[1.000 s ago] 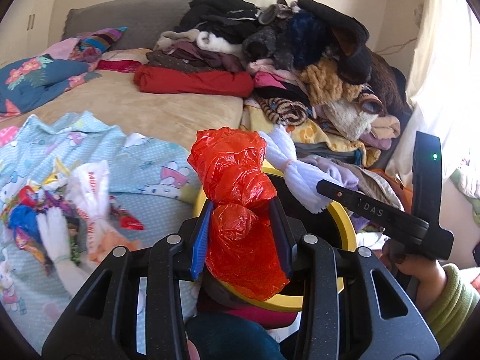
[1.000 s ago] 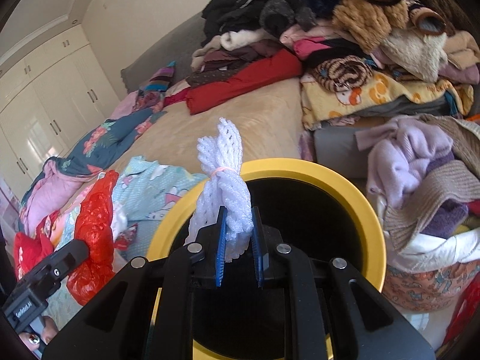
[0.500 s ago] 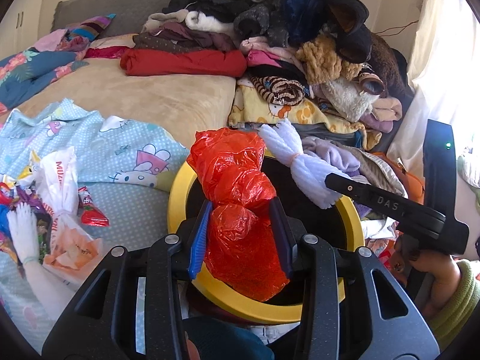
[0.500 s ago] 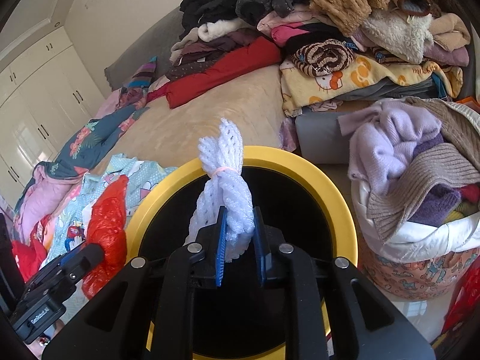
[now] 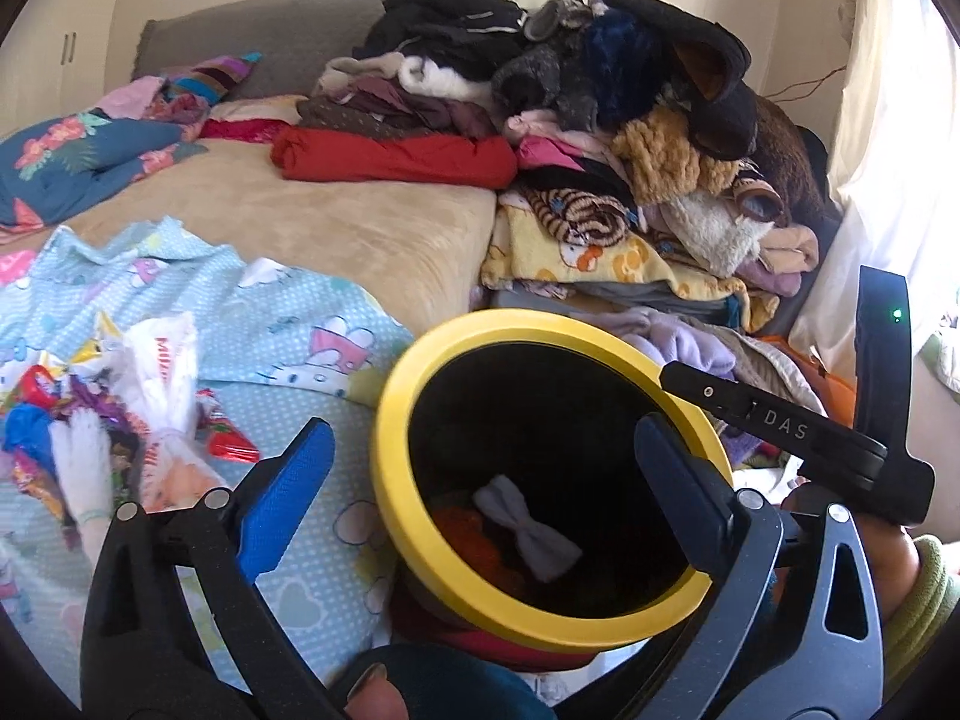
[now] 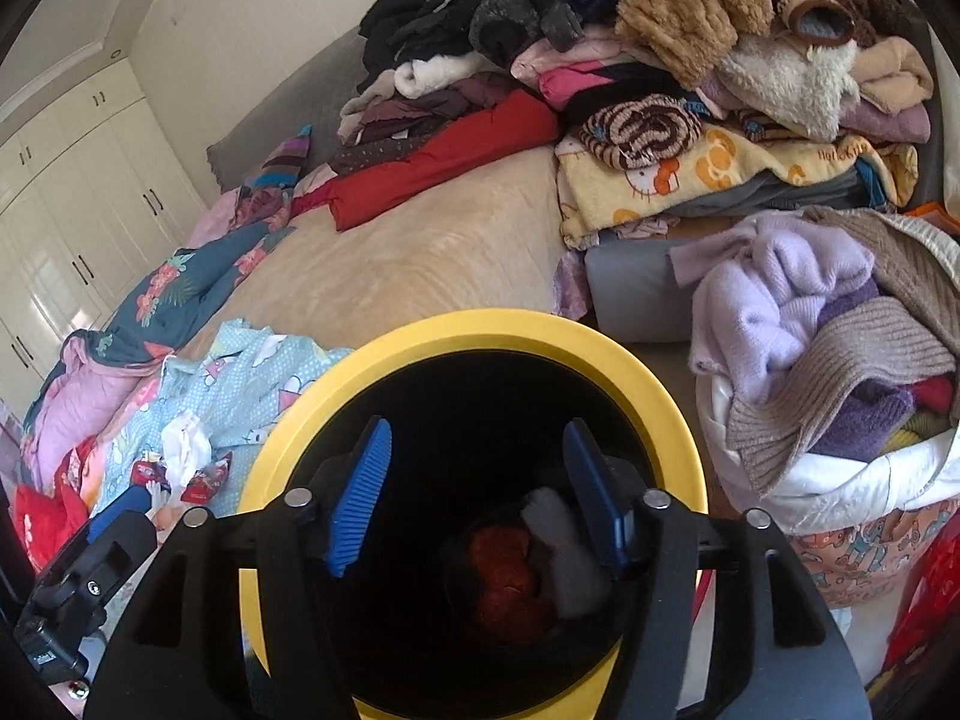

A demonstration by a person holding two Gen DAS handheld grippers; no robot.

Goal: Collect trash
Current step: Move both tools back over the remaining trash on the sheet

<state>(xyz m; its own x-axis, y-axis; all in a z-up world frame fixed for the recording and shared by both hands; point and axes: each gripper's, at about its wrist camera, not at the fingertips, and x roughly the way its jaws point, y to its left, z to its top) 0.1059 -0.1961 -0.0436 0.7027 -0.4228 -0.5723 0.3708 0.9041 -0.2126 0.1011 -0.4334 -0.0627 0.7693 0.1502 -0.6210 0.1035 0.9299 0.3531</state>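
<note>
A black bin with a yellow rim stands beside the bed. At its bottom lie a red plastic bag and a white foam net. My left gripper is open and empty over the bin's left rim. My right gripper is open and empty above the bin's mouth; it also shows in the left wrist view. More wrappers and a white bag lie on the blue patterned sheet at the left.
A tall pile of clothes covers the back right of the bed. A basket of knitwear stands right of the bin. A beige blanket covers the bed's middle. White wardrobes stand at the far left.
Both grippers opened. The red bag dropped from the left one and the white foam net from the right one; both now lie at the bottom of the bin.
</note>
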